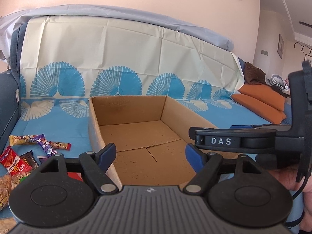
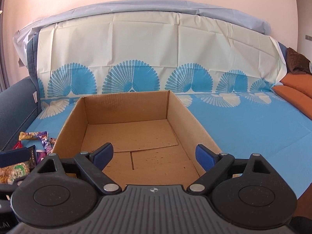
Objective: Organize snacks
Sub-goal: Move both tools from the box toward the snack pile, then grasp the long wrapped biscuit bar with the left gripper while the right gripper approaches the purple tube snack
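An open brown cardboard box point(image 1: 109, 117) sits on the blue cloth, empty inside; it also shows in the right wrist view point(image 2: 124, 107). Several snack packets lie left of it: a purple packet point(image 1: 45, 144), a yellow bar point(image 1: 19, 139), a red packet point(image 1: 11, 160); the right wrist view shows the purple packet point(image 2: 44, 139) too. My left gripper point(image 1: 150, 154) is open and empty above the box's near end. My right gripper point(image 2: 155, 154) is open and empty over the box's near edge; its body point(image 1: 234, 141) shows at right in the left wrist view.
A sofa back draped in cream and blue fan-patterned cloth point(image 2: 156, 58) stands behind the box. Orange cushions point(image 1: 259, 101) lie at far right. A dark blue armrest point(image 2: 15, 105) bounds the left side.
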`<state>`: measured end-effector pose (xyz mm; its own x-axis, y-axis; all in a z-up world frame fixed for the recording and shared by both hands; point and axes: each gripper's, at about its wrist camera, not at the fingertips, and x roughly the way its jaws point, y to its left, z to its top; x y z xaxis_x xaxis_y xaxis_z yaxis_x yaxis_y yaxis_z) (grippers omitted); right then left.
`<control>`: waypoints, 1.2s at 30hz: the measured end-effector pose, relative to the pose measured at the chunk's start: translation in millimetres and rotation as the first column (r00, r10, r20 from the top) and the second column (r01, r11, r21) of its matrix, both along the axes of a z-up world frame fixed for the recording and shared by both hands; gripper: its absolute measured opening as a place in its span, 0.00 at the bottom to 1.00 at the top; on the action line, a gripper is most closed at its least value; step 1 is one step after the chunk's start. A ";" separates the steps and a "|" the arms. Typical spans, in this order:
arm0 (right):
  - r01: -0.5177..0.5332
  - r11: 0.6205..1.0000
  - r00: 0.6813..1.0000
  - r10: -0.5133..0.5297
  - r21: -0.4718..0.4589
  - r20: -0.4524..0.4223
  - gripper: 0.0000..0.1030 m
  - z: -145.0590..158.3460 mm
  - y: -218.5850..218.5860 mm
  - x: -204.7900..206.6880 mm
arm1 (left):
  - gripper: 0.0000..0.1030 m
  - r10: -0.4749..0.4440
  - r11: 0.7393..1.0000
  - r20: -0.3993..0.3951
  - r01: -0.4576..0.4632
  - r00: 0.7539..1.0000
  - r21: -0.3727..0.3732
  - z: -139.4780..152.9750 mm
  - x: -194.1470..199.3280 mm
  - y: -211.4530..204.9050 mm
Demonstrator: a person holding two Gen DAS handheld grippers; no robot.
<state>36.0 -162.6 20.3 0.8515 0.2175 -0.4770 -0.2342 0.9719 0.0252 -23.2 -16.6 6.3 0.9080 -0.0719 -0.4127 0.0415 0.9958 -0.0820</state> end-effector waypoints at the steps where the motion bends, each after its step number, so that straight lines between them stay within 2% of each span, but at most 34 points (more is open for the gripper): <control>1: -0.001 1.000 1.000 0.002 0.001 -0.003 0.89 0.5 1.8 0.0 | 0.75 0.003 1.000 0.006 -0.003 1.000 -0.002 2.2 -0.5 -0.9; 5: -0.013 1.000 1.000 0.013 0.012 -0.005 0.89 3.5 10.2 -0.6 | 0.66 0.018 1.000 0.018 -0.018 1.000 0.002 4.2 -5.7 3.8; 9: -0.040 0.999 0.999 0.040 0.017 0.001 0.86 5.8 23.4 -4.2 | 0.50 0.039 0.999 0.024 -0.039 0.999 -0.008 7.7 -13.5 14.4; 12: -0.071 0.997 0.997 0.071 0.028 -0.001 0.77 8.3 34.2 -6.8 | 0.39 0.051 0.999 0.024 -0.051 0.998 -0.010 9.9 -20.4 24.2; 15: -0.106 0.994 0.994 0.106 0.039 0.009 0.67 10.2 45.6 -10.4 | 0.33 0.067 0.998 0.012 -0.067 0.998 -0.009 12.0 -25.5 33.0; 17: -0.130 0.991 0.991 0.130 0.043 0.007 0.54 11.0 53.8 -11.2 | 0.32 0.077 0.997 0.014 -0.077 0.997 -0.006 13.8 -30.7 37.8; 20: -0.169 0.984 0.986 0.169 0.057 0.014 0.47 10.1 66.4 -13.2 | 0.32 0.099 0.995 0.007 -0.099 0.995 -0.009 15.7 -37.0 45.0; 24: -0.216 0.975 0.976 0.216 0.051 0.022 0.47 8.4 80.5 -17.7 | 0.32 0.129 0.992 -0.001 -0.129 0.992 -0.010 17.0 -43.7 55.4; 28: -0.256 0.966 0.967 0.255 0.047 0.026 0.51 8.6 91.6 -19.4 | 0.32 0.142 0.989 -0.012 -0.142 0.990 -0.028 19.4 -46.6 68.1; 30: -0.271 0.961 0.962 0.271 0.052 0.024 0.51 8.3 96.3 -20.0 | 0.33 0.106 0.993 -0.040 -0.108 0.994 -0.046 23.2 -44.7 78.8; 33: -0.298 0.953 0.955 0.296 0.061 0.030 0.51 8.4 103.3 -23.7 | 0.34 0.046 0.998 -0.062 -0.044 0.997 0.039 30.8 -43.0 98.0; 36: -0.337 0.939 0.941 0.335 0.063 0.047 0.51 6.9 110.8 -27.6 | 0.34 -0.020 0.991 -0.138 0.038 0.990 0.127 30.3 -43.2 125.1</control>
